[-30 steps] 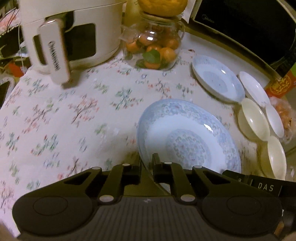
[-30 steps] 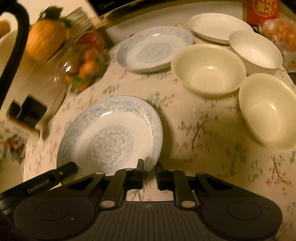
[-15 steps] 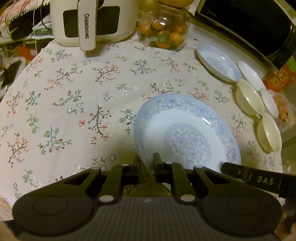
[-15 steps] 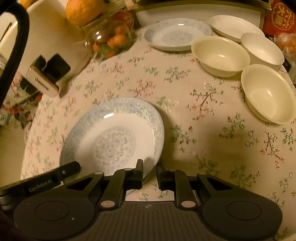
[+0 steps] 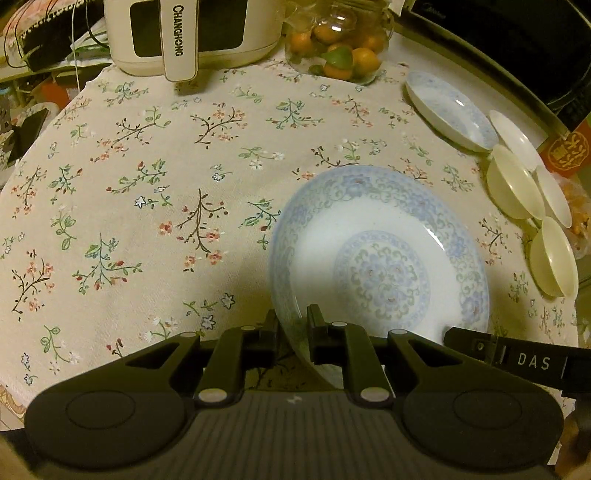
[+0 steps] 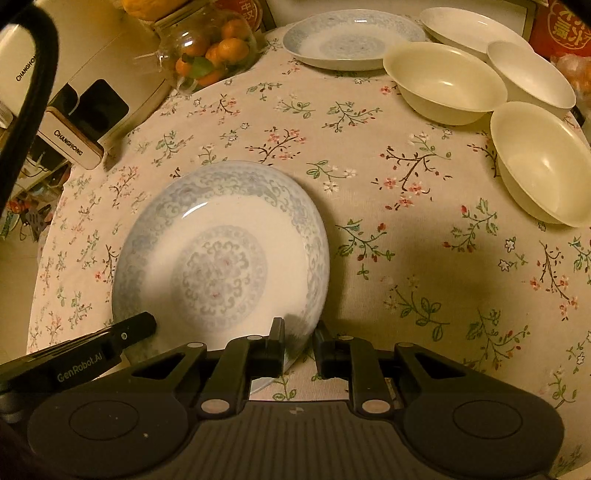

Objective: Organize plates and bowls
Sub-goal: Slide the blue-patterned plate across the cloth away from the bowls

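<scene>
A large blue-patterned plate (image 5: 384,258) is held above the floral tablecloth by both grippers. My left gripper (image 5: 292,328) is shut on its left rim. My right gripper (image 6: 300,341) is shut on its right rim; the plate also shows in the right wrist view (image 6: 221,251). A second blue-patterned plate (image 6: 351,38) and a white plate (image 6: 469,26) sit at the far side. Three cream bowls (image 6: 443,79) (image 6: 532,74) (image 6: 543,162) stand on the right; in the left wrist view the bowls (image 5: 513,181) line the right edge.
A white CHANGHONG appliance (image 5: 188,33) stands at the back left. A glass jar of small oranges (image 5: 338,51) is beside it. A red packet (image 5: 569,147) and a bag of oranges lie at the far right. The tablecloth (image 5: 147,206) covers the round table.
Both grippers have lifted and pulled back with the plate, so more of the table shows. The plates, bowls and jar on the table have not moved.
</scene>
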Demonstrator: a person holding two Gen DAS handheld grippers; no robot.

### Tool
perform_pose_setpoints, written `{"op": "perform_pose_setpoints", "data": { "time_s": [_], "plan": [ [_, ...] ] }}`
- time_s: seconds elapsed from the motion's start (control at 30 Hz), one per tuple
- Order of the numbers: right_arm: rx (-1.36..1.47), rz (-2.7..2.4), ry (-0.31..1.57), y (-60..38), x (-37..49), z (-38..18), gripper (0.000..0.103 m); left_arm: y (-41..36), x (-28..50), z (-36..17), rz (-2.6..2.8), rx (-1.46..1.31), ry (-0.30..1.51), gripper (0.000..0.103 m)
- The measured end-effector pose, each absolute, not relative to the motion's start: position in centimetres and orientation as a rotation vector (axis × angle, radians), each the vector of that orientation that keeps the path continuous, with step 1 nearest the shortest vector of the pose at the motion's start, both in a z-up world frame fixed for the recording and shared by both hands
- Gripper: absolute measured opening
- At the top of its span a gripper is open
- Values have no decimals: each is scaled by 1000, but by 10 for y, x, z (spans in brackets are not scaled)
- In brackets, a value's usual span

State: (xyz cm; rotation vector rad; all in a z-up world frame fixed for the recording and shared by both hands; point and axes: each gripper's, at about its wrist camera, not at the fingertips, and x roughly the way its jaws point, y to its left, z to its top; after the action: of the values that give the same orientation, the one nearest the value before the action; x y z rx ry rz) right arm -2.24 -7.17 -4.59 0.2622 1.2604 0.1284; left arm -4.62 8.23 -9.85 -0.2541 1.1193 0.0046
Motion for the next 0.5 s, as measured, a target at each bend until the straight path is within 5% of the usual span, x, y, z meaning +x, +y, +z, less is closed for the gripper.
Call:
{"op": "perform_pose_setpoints", "data": {
  "time_s": [0.5],
  "plan": [
    [280, 126, 1285, -79, -20, -45, 17, 89, -43, -98, 8, -294, 1153, 12]
  ]
}}
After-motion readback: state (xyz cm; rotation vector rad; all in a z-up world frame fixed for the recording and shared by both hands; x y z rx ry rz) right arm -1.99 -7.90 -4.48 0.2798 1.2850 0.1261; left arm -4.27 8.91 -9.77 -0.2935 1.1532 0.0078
